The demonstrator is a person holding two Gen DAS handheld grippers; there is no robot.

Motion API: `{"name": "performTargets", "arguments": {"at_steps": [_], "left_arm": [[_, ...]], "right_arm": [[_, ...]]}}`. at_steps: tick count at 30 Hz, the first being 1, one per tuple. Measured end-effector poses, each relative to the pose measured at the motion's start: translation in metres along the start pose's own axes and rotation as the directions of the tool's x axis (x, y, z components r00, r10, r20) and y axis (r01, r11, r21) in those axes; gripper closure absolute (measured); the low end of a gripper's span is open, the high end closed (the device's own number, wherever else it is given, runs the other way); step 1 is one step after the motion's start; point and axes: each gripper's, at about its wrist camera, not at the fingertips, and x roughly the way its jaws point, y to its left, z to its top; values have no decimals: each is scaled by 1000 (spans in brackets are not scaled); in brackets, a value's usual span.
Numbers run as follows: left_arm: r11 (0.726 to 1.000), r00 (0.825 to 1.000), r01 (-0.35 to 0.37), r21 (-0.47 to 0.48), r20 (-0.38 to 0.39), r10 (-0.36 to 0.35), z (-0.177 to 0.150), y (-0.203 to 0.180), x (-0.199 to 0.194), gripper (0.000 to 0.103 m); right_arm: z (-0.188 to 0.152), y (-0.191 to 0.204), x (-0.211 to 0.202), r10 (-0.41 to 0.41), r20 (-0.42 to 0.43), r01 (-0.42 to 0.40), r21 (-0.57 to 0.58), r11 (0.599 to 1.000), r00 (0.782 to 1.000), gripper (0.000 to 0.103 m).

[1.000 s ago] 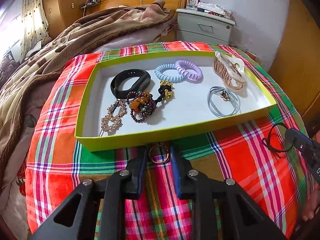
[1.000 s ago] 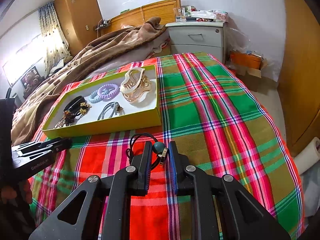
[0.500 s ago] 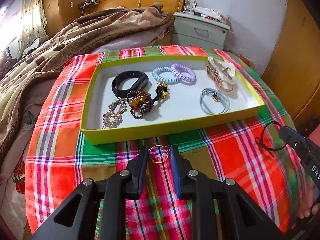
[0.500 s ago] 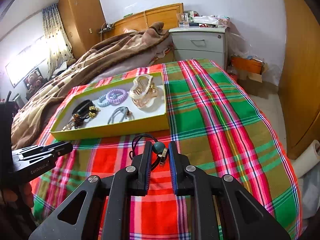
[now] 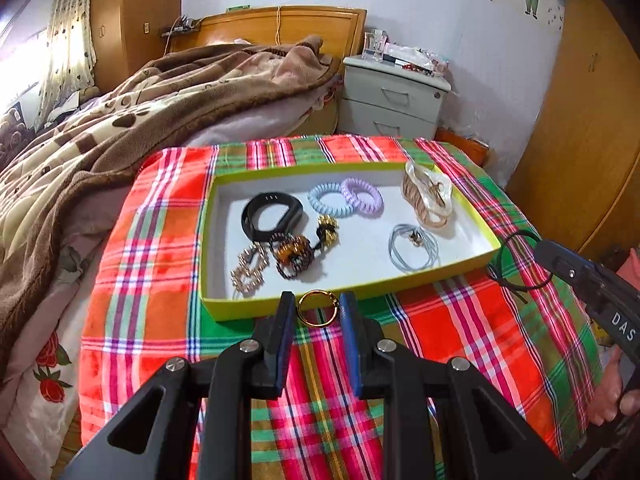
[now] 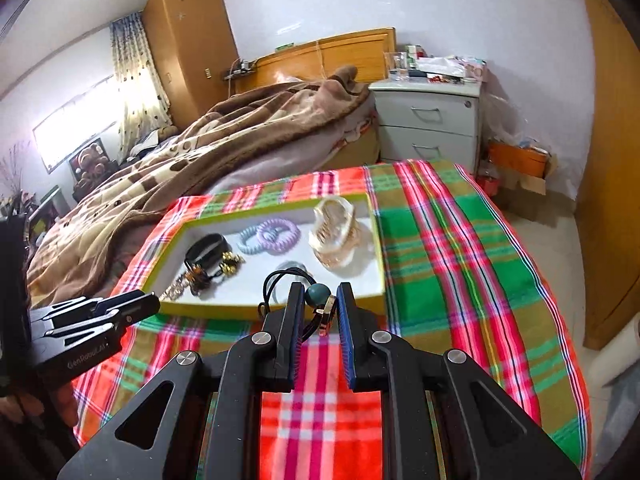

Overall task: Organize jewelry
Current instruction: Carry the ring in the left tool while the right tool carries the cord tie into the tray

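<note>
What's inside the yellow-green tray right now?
Tray holds a black band, blue coil tie, purple coil tie, beaded bracelets, grey hair ties, claw clip. Near wall hides the front floor strip.

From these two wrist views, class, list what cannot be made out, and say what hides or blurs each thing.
- Grey hair tie, right wrist view: mostly hidden behind the black hair tie in the right hand-held gripper.
- Items on the nightstand, left wrist view: too small to identify.
- Person's hand, left wrist view: cut off by the frame edge.
- Gold ring in the left hand-held gripper: pad contact unclear.
</note>
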Motion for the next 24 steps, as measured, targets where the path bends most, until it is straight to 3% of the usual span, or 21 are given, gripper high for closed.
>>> {"name": "performTargets", "arguments": {"at_steps": [9,24], "left_arm": [[1000,1000,19,7,19,-19,16,-1,3,79],[999,998,46,-2,-48,-46,26,0,46,79]], "right_arm": [[33,16,32,28,-20,-28,-37,999,999,86],[51,28,101,73,-168,-87,-73,994,983,86]]}}
